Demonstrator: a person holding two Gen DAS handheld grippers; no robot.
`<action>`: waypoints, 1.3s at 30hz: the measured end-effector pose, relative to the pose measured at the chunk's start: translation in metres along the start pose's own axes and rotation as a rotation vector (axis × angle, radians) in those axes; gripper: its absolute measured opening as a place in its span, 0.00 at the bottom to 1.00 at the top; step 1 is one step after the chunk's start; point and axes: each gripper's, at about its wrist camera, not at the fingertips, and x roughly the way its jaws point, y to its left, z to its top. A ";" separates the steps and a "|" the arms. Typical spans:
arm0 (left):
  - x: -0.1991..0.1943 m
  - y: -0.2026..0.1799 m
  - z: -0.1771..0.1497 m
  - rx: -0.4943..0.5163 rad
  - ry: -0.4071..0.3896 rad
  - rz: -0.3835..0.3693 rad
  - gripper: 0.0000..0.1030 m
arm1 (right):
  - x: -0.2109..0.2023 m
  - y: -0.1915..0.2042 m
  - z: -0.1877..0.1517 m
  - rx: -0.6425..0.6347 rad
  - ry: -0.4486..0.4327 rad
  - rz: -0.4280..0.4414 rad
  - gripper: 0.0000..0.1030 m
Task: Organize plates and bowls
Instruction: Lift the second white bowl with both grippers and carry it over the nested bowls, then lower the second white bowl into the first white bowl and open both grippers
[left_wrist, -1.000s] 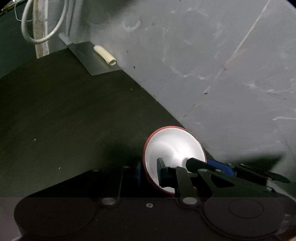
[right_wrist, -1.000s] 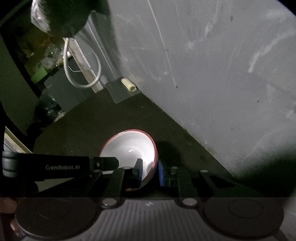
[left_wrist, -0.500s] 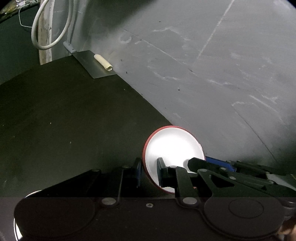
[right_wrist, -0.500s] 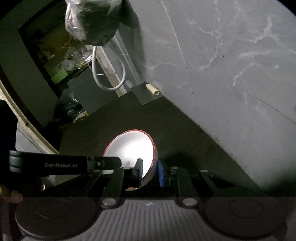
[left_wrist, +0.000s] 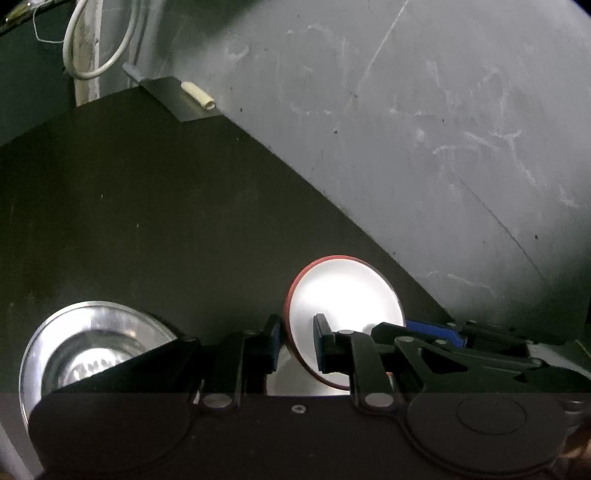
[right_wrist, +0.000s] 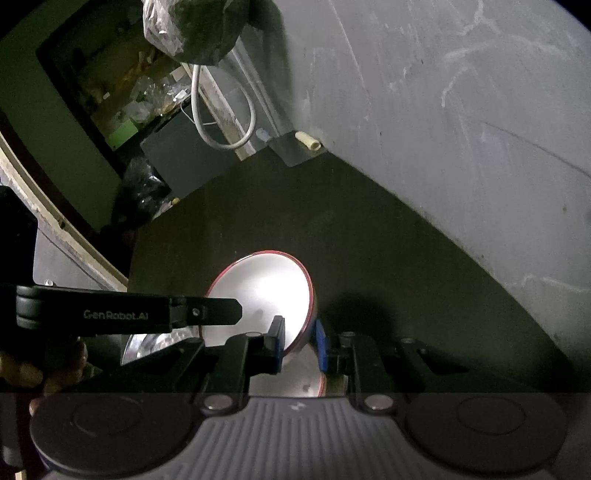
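A white bowl with a red rim (left_wrist: 343, 306) hangs tilted above the dark counter, held from both sides. My left gripper (left_wrist: 295, 343) is shut on its left rim. My right gripper (right_wrist: 299, 343) is shut on the opposite rim of the same bowl (right_wrist: 262, 291). In the left wrist view the right gripper (left_wrist: 432, 332) shows at the bowl's right edge. The left gripper (right_wrist: 199, 314) reaches in from the left in the right wrist view. A shiny steel bowl (left_wrist: 85, 343) rests on the counter at the lower left, partly hidden behind my fingers (right_wrist: 155, 343).
A scuffed grey wall (left_wrist: 424, 129) runs along the right of the dark counter (left_wrist: 147, 221). At the far corner lie a metal sheet with a cream roll (left_wrist: 197, 94) and a white cable loop (left_wrist: 99, 40). A plastic bag (right_wrist: 192, 26) hangs above. A hand (right_wrist: 48, 365) shows at lower left.
Both grippers have carried the bowl together along the counter and slightly up. The steel bowl has come into view at the lower left. Both grips are unchanged.
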 end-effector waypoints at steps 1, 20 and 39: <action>0.000 0.000 -0.002 -0.003 0.004 0.001 0.19 | -0.001 0.000 -0.002 0.001 0.003 0.001 0.19; 0.003 -0.002 -0.027 -0.016 0.074 0.024 0.23 | -0.006 0.001 -0.020 -0.005 0.072 0.021 0.19; 0.013 -0.008 -0.028 -0.001 0.118 0.080 0.26 | 0.003 0.006 -0.025 -0.038 0.133 -0.005 0.25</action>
